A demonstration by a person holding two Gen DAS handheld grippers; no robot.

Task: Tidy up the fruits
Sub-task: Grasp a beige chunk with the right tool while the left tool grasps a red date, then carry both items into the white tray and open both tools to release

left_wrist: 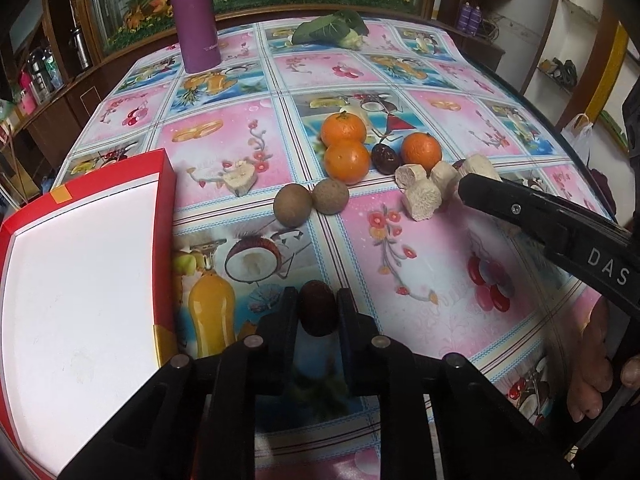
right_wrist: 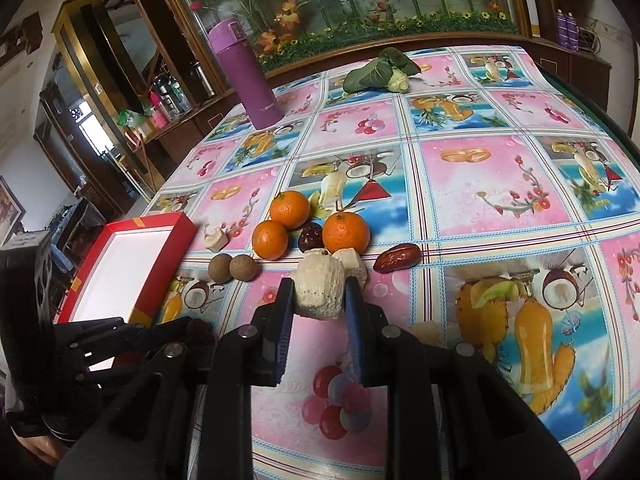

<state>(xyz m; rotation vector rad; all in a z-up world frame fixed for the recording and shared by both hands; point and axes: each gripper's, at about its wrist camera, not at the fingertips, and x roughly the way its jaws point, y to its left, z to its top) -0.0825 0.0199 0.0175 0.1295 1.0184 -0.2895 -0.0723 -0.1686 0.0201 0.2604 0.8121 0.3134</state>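
At the bottom centre of the left wrist view, a dark red date (left_wrist: 317,312) sat clamped between the fingers of the left gripper (left_wrist: 318,316), just right of the red box (left_wrist: 162,184) filling the lower left. In the right wrist view, the right gripper (right_wrist: 320,300) pinched a pale rough chunk (right_wrist: 319,290) at centre frame. Behind it lay three oranges (right_wrist: 345,232), two brown longans (right_wrist: 245,267) and another date (right_wrist: 396,257) on the patterned tablecloth (right_wrist: 500,184). A purple bottle (right_wrist: 246,76) stood upper left.
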